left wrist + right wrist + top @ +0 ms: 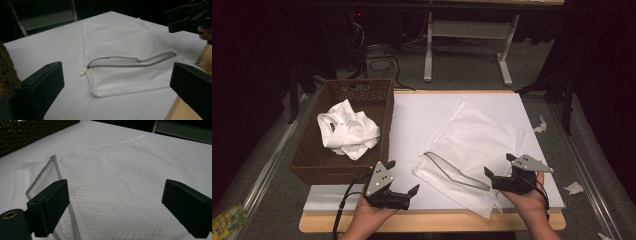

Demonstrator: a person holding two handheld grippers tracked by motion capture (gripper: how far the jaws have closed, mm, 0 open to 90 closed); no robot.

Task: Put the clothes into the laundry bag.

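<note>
A flat white mesh laundry bag with a grey zipper [474, 145] lies on the right half of the white table top [422, 120], and its long side runs slantwise from the near edge toward the far right. The zipper is on the near end and its little pull [83, 71] points left, toward the brown woven basket [379, 130] with a crumpled white shirt [348, 130] inside. The left gripper [404, 180] hangs near the bag's left corner and the right gripper [497, 167] hangs over its near right corner, both with jaws wide apart and holding nothing.
</note>
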